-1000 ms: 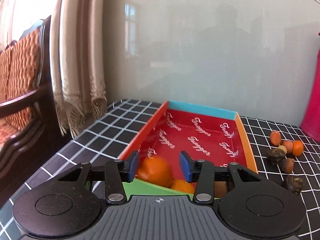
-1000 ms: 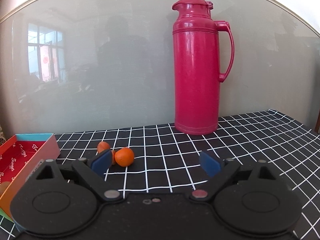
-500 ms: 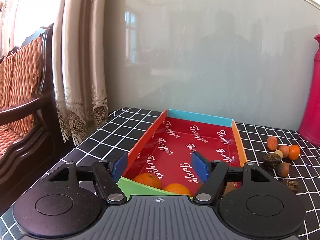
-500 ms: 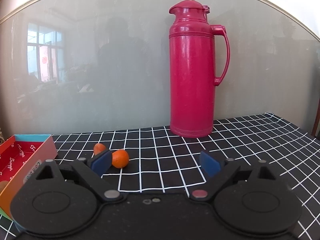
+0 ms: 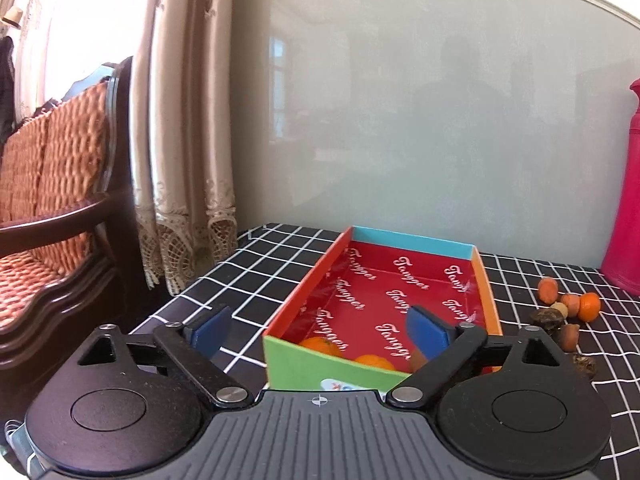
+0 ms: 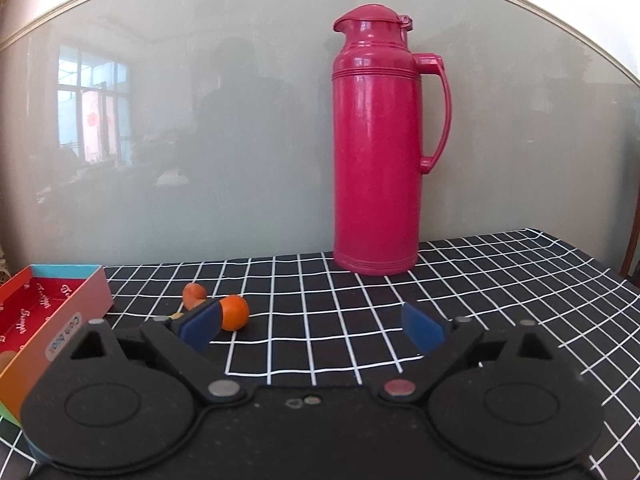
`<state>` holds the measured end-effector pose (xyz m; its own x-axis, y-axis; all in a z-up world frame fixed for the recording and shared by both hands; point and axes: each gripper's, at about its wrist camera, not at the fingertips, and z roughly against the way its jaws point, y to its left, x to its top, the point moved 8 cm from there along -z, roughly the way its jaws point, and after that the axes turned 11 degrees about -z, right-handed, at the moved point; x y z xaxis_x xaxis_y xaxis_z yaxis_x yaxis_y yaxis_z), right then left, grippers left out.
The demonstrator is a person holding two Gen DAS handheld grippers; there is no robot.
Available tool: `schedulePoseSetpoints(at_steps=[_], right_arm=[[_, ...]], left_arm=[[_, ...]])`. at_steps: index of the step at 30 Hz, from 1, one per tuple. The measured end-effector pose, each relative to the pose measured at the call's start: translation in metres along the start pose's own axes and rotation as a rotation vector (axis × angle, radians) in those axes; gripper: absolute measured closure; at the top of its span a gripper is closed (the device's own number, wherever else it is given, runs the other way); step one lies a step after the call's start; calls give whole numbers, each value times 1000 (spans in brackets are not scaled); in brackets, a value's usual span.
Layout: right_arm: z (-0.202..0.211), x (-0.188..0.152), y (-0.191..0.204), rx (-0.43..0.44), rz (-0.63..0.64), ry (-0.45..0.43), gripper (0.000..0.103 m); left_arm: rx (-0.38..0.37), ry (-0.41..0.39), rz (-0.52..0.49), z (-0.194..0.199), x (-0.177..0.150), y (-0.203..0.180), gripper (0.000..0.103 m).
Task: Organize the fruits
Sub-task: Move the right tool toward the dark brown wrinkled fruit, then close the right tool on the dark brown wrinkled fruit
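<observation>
On the left, the left gripper (image 5: 318, 330) hangs just short of the near green end of the box (image 5: 486, 280), its fingers (image 5: 210, 326) spread wide after just opening, with nothing between them. Inside the box, against that near wall, lie two oranges (image 5: 320, 346), plus a browner piece beside them, half hidden by the right finger. So at least two fruits look put away, and the rest of the red lining is bare.

Moving right across the checked bench (image 5: 248, 276), a loose cluster is left just beside the box: small orange fruits (image 5: 590, 306) mixed with darker, wrinkled pieces (image 5: 546, 316); what those dark ones are I cannot tell. From the right wrist view the nearest loose orange (image 6: 234, 312) sits partly behind the left finger of the right gripper (image 6: 314, 326), which is also released and grasps nothing. The pink thermos (image 6: 376, 148) stands further right, apart from the fruit.

My judgement: the sorting is early to midway, with most of the pile yet to go in
</observation>
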<state>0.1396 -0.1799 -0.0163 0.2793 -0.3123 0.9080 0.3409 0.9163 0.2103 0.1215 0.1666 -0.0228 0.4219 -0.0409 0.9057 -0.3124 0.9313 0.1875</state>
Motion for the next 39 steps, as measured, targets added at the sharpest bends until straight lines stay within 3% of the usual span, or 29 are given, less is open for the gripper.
schedulePoseSetpoints(at_steps=[2,23,39], right_arm=[[0,-2,4,13,12,5,7],[-13,-50,82,139,202,127,7],[-39,-85,113,156,231,272,24]], left_arm=[[15,-3,2,4,-3,3,0],[81,14,12,-10,-15,30,0],[126,36,28,-20,-22,63,0]])
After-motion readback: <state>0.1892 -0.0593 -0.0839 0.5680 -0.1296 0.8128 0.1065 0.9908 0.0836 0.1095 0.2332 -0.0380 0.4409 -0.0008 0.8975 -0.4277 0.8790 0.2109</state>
